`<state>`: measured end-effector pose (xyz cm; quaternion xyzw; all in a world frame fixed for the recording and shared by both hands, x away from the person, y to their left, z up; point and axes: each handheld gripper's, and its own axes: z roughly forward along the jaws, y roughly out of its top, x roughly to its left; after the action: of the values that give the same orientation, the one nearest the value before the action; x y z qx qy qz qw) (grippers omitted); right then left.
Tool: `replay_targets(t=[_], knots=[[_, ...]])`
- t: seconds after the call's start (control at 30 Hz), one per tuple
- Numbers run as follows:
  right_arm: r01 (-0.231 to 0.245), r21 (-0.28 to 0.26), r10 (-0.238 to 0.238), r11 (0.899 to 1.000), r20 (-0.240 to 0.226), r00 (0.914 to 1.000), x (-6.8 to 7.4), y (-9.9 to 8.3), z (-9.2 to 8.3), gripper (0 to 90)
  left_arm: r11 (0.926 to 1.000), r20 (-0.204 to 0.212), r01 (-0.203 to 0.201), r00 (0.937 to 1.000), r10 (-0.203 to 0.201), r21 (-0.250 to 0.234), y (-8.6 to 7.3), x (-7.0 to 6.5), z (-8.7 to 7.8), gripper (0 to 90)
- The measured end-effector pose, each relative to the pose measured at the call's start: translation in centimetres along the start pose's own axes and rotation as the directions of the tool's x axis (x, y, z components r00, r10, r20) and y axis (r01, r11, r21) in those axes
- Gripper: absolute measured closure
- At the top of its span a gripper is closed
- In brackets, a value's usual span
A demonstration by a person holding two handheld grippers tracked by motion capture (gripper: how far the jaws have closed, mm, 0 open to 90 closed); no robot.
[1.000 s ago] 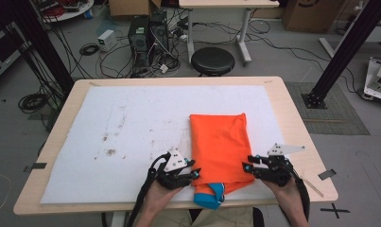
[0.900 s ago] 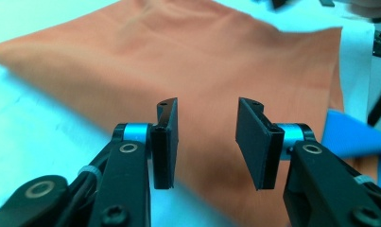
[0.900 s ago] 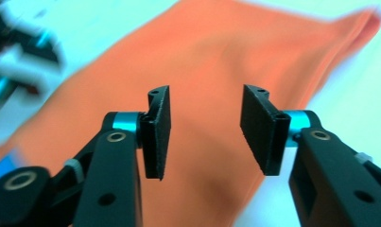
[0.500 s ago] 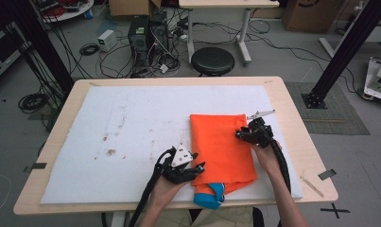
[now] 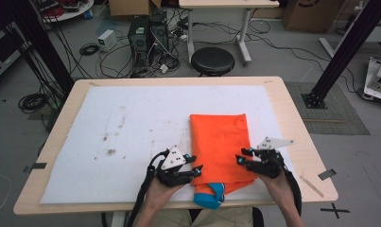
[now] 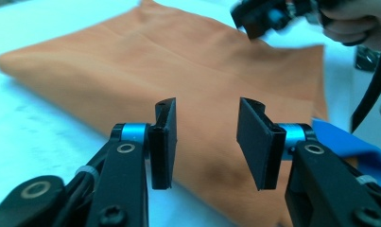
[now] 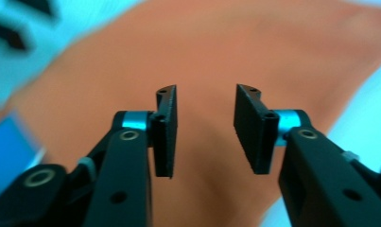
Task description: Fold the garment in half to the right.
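A folded orange cloth lies on the right half of the white mat, with a blue part sticking out at its near end. My left gripper sits at the cloth's near left edge, open, pointing across it. In the left gripper view the jaws frame the orange cloth without touching it. My right gripper hovers at the near right edge. Its jaws have just been opening, and in the right gripper view nothing lies between them; the cloth is blurred beyond.
The white mat covers most of the wooden table; its left half is bare with some dark stains. On the floor behind stand a black stool, computer boxes and cables. A black post stands at the right.
The right gripper went up to the cloth's far right side half a second ago and has come back to the near right edge. The left gripper has stayed put.
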<state>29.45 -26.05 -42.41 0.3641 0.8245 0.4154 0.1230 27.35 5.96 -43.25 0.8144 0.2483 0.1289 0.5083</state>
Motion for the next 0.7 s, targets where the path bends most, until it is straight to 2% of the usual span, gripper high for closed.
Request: replay_targets(t=[0.1,0.13,0.17,0.23,0.3,0.33,0.4,0.47,0.57,0.7], knots=[[0.0,0.103,-0.001,0.995,0.013,0.9999,0.9,-2.0,0.1,67.5,0.9981,0.007,-0.018,0.9998,0.017,0.06,-0.5,-0.3,0.6,60.4],[-0.002,0.064,0.0,0.998,0.032,0.9995,1.2,-2.8,-0.2,71.1,0.9977,0.0,-0.02,0.9998,0.02,0.065,-0.6,-0.4,0.7,60.5],[-0.013,0.047,0.011,0.999,0.037,0.9992,1.2,-3.3,-0.5,73.9,0.9978,0.003,-0.02,0.9998,0.02,0.064,-0.7,-0.4,0.6,60.5],[-0.045,0.037,0.044,0.998,0.024,0.9988,0.9,-3.8,-1.1,75.9,0.9981,0.003,-0.017,0.9999,0.017,0.06,-0.6,-0.3,0.4,60.2],[-0.058,0.037,0.057,0.998,0.017,0.9982,0.8,-3.8,-1.3,73.9,0.9987,-0.012,-0.011,0.9999,0.011,0.049,-0.6,-0.1,0.0,56.8],[-0.055,0.034,0.055,0.998,0.016,0.9984,0.8,-3.8,-1.4,69.0,0.999,-0.024,-0.003,0.9997,0.004,0.045,-0.6,0.2,-0.5,55.4],[-0.059,0.015,0.059,0.998,0.019,0.9981,0.8,-3.7,-1.5,51.6,0.9995,-0.047,0.02,0.9987,-0.019,0.023,-0.6,0.6,-1.1,50.3],[-0.05,-0.04,0.053,0.998,0.059,0.9969,0.9,-3.5,-1.8,38.2,0.9993,-0.082,0.036,0.996,-0.036,0.003,-0.7,1.2,-1.8,45.8],[-0.048,-0.107,0.058,0.993,0.094,0.9939,0.6,-3.4,-2.3,26.5,0.9983,-0.125,0.052,0.9906,-0.055,-0.024,-1.0,2.3,-3.1,42.1],[-0.04,-0.172,0.064,0.984,0.135,0.9888,0.0,-3.1,-2.7,20.5,0.9952,-0.196,0.072,0.9771,-0.084,-0.066,-1.7,4.1,-5.0,35.8]])
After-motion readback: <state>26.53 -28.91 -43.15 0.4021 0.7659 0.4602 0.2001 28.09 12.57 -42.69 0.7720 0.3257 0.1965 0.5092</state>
